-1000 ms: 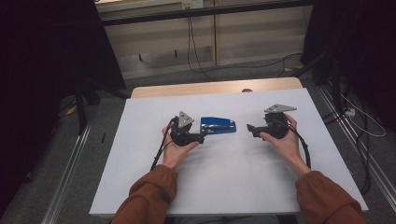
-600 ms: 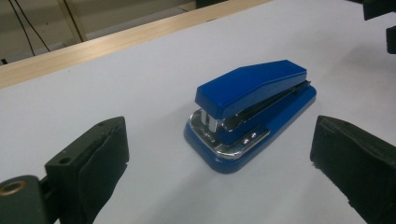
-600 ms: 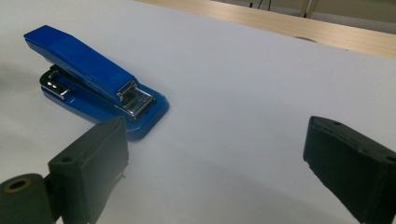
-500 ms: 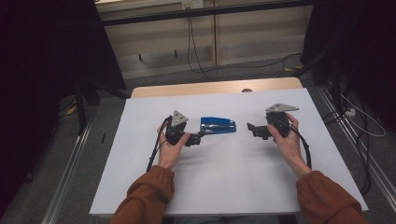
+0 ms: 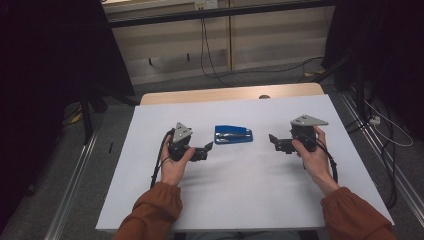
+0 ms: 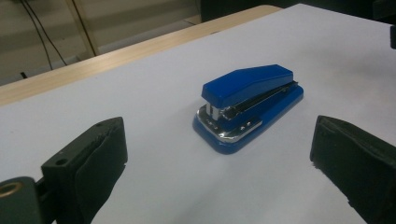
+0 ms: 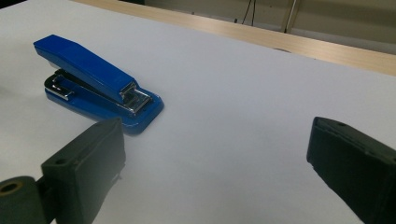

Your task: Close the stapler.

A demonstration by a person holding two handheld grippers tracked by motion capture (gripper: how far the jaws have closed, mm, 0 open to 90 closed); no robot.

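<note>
On the table, mid: blue stapler flat, free.
L gripper: my jaws just opened wide, nothing between, stapler ahead.
R gripper: jaws wide, empty, waiting nearby.

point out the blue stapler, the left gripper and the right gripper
blue stapler (image 5: 233, 134), high view, on its top cover
left gripper (image 5: 209, 149), high view, midway between its fingertips
right gripper (image 5: 273, 140), high view, midway between its fingertips
</note>
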